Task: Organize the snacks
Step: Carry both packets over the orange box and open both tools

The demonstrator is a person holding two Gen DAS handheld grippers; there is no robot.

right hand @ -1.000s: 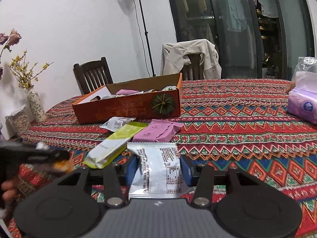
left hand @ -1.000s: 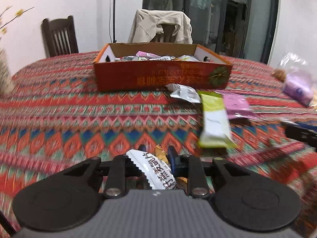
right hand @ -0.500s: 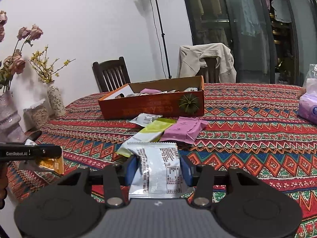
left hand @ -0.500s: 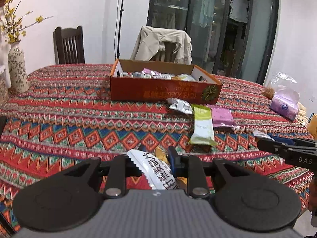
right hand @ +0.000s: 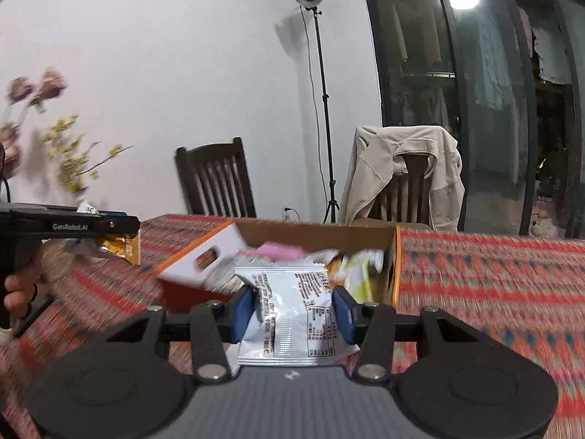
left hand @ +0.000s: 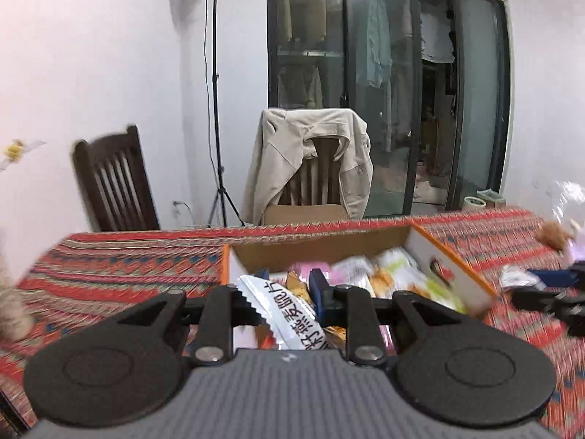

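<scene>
Showing only rightward, a hand [right hand: 18, 289] grips the left gripper [right hand: 120, 236].

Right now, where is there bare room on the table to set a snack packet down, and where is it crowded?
Bare patterned red tablecloth lies right of the orange cardboard box, and more lies left of the box. The box interior is crowded with packets. The cloth beyond its right wall holds the other tongs and a wrapper.
</scene>
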